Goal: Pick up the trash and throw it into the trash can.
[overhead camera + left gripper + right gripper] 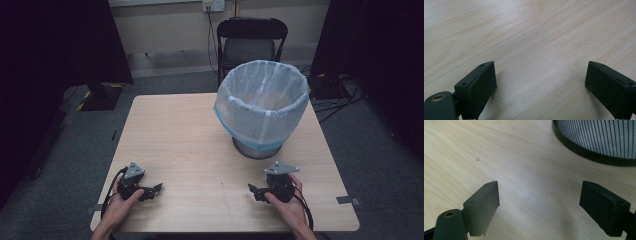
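a dim room with dark curtains at both sides, a grey floor and a black folding chair [251, 42] beyond a pale wooden table [185, 140]. in the high view a wire-mesh waste bin [261, 107] lined with a thin bluish plastic bag stands upright on the far right part of the table, its open mouth facing up and its long axis vertical; the bag is folded out over the rim and hangs partway down the outside. the left gripper [156, 189] rests at the near left edge in the person's left hand [121, 202], the right gripper [251, 189] at the near right in the right hand [287, 205], both pointing inward toward each other and well apart from one another. the bin is nearer the right gripper, though not touching it

in the left gripper view the two black jaws stand wide apart over bare wood grain, nothing between them

in the right gripper view the jaws are likewise spread wide and empty, and the bin's dark base ring and mesh wall [599, 140] curve across the upper right, near but clear of the jaws

the bin looks light and stiff, likely to slide or tip if pushed high up. the liner is soft, thin and slippery, and would probably tear if pinched hard; the folded edge at the rim looks the best place to take hold of it, with the other gripper steadying the mesh wall lower down
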`<state>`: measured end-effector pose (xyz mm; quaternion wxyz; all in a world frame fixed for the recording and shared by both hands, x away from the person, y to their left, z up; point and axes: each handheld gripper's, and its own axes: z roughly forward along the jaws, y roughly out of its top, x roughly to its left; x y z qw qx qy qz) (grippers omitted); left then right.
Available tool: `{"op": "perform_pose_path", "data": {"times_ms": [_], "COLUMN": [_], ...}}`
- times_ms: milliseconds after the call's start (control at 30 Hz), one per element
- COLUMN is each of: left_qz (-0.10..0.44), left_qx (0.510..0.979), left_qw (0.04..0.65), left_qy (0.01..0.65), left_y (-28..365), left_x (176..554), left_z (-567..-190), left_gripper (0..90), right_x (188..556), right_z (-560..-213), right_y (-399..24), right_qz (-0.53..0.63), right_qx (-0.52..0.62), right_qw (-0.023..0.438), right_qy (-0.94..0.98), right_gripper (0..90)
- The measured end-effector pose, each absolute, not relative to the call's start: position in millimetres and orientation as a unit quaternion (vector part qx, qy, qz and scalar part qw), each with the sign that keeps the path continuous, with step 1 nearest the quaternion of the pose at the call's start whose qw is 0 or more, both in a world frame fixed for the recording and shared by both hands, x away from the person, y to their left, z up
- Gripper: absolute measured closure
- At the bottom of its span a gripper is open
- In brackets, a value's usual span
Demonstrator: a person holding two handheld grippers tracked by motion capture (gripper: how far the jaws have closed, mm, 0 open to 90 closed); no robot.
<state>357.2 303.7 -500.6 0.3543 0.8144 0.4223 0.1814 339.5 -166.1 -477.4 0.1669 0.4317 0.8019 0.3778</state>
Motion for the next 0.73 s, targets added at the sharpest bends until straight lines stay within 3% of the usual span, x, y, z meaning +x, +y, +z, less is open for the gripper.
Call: {"op": "perform_pose_path", "data": {"times_ms": [733], "left_qz": [0.181], "left_qx": [0.815], "left_qw": [0.354], "left_qy": [0.422], "left_y": [304], "left_x": [357], "left_z": [-501], "left_gripper": [9.5], "right_x": [345], "right_z": [-500], "right_y": [-168], "right_qz": [0.350], "right_qx": [0.438], "right_qw": [0.194], "right_qy": [0.805], "right_gripper": [12.7]}}
